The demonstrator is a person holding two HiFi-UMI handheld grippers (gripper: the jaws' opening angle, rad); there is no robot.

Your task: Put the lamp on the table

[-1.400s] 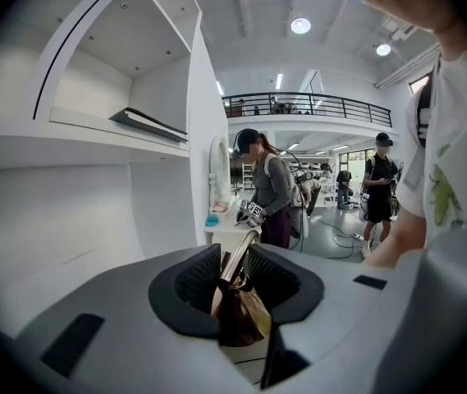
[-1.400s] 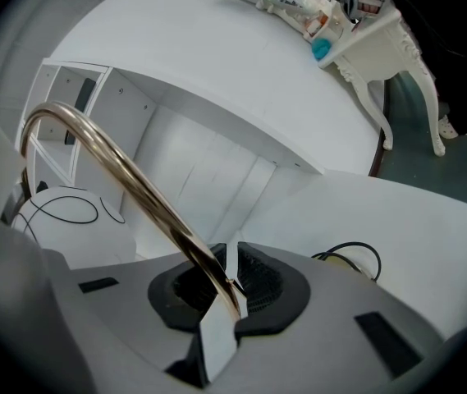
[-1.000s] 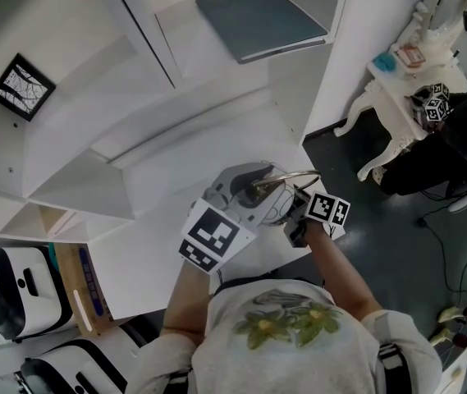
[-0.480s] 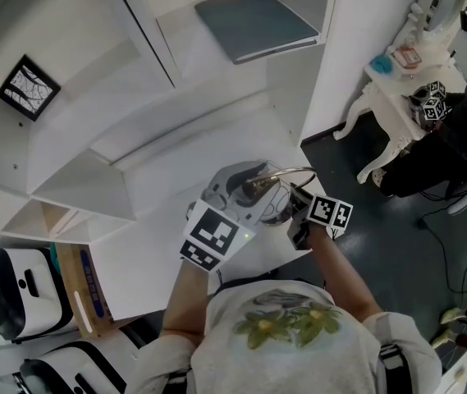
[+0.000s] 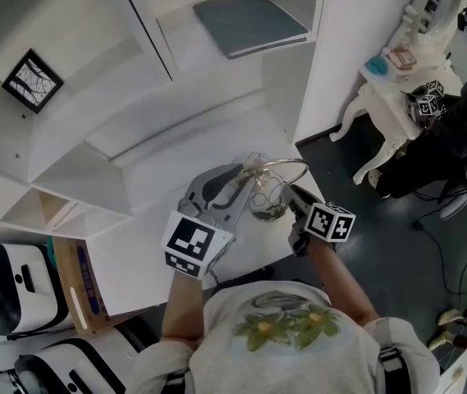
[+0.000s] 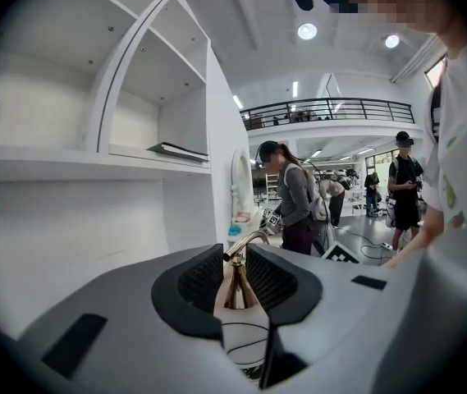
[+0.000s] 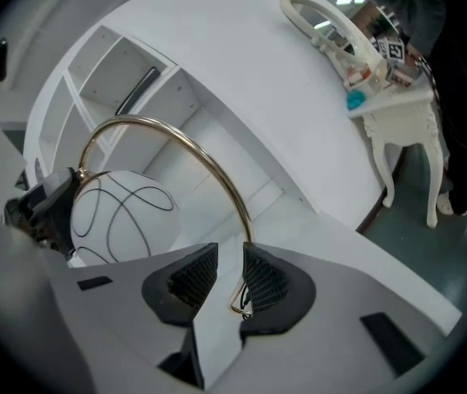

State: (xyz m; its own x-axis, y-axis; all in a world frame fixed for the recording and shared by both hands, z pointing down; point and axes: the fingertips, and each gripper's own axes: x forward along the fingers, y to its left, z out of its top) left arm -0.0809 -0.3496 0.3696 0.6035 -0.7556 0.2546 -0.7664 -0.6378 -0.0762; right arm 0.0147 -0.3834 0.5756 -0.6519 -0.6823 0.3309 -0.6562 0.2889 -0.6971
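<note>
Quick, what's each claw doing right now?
Left claw: closing on the lamp, which sits between its pads.
Right claw: open; the lamp's gold hoop passes between its pads, not pinched.

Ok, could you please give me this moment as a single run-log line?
left gripper: closing on lamp neck | right gripper: open, gold hoop between jaws | lamp: over table, contact unclear

Both forearms [image 5: 341, 271] reach forward, close together. The left gripper [image 6: 235, 266] is closing its jaws on the neck of the lamp [image 6: 235, 290] (pads touching both sides). The right gripper [image 7: 221, 276] is agape, with the hoop [image 7: 240, 203] against one pad.
</note>
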